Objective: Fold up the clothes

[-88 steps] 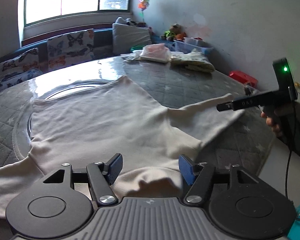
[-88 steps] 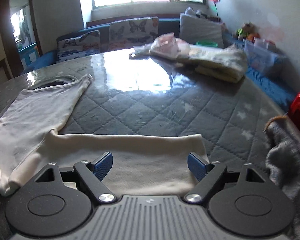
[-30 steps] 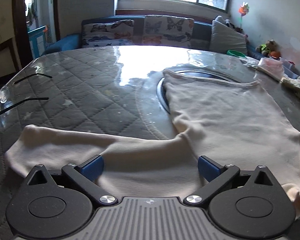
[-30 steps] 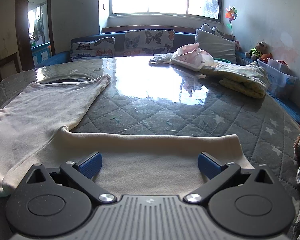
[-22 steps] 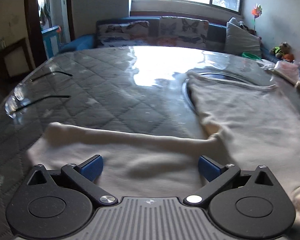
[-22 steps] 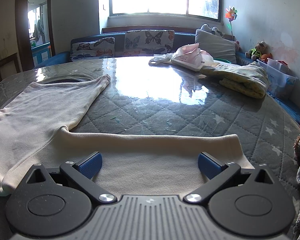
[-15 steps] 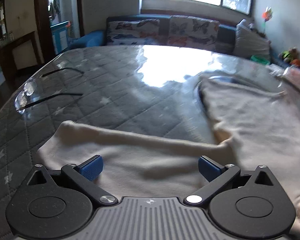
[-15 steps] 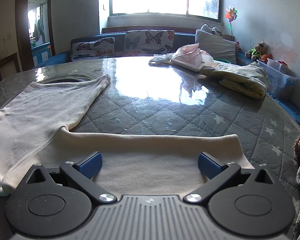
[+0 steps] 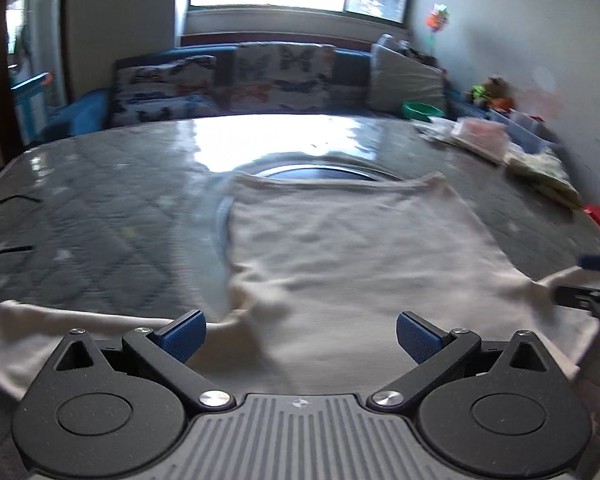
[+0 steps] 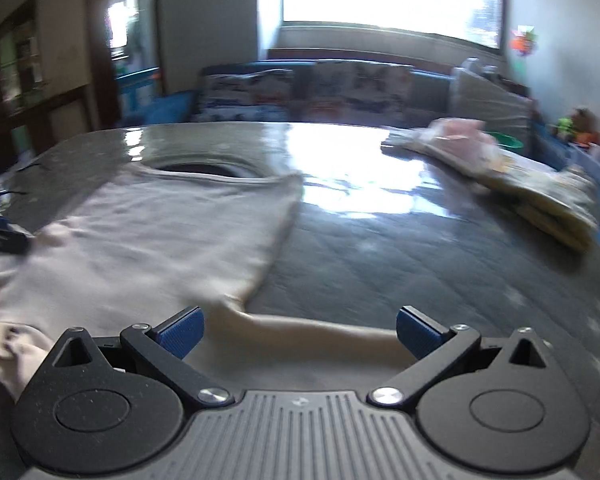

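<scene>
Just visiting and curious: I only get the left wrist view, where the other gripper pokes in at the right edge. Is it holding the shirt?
Observer: No. The right wrist view shows the right gripper wide open, grasping nothing.
Operator: What's in front of it?
Observer: The cream shirt's right sleeve, lying flat on the table and seen between the open fingers.
Operator: Anything bunched up?
Observer: Yes, a crumpled bit of fabric at the shirt's near edge, left of that gripper.
</scene>
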`<state>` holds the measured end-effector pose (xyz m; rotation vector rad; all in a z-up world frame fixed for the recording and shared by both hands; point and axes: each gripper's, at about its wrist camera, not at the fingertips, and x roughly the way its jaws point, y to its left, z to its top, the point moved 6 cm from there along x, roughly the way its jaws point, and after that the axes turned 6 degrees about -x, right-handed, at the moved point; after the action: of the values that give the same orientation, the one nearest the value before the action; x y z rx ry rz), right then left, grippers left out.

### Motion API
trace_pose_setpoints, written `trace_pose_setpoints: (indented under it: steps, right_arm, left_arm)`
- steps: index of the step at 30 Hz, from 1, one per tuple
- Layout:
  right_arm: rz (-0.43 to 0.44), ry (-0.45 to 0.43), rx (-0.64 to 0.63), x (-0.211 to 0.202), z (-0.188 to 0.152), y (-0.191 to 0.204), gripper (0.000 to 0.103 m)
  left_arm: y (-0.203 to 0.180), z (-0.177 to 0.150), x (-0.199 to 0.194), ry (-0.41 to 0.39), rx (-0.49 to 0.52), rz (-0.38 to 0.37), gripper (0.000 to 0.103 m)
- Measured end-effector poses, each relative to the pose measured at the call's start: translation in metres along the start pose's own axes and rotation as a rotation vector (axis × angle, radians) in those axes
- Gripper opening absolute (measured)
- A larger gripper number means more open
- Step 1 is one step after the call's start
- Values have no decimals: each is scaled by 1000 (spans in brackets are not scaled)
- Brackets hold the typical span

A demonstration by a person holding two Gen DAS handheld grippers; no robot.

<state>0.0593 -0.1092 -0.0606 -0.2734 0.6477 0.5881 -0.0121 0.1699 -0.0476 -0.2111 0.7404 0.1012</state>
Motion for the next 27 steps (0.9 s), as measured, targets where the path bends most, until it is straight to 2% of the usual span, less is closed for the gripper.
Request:
trace_pose_setpoints:
  steps: [5, 8, 12, 18, 23, 27]
  right_arm:
    - [129, -1, -68, 22, 23, 40, 103]
    - [160, 7, -113, 35, 32, 57, 103]
    - [179, 40, -135, 53, 34, 67, 103]
    - [155, 90, -161, 71, 30, 67, 103]
    - [125, 88, -163, 77, 40, 61, 103]
    - [156, 76, -143, 80, 52, 62, 103]
  left_arm:
    - [-13, -2, 19, 30, 29, -30, 103]
    - [-9, -5, 28, 55, 12, -24, 103]
    - [-6, -10, 32, 65, 1, -25, 103]
    - [-7, -15, 32, 56, 27, -21, 103]
    - [-8, -15, 32, 51, 31, -25, 103]
    - [-9, -16, 32, 47, 40, -17, 103]
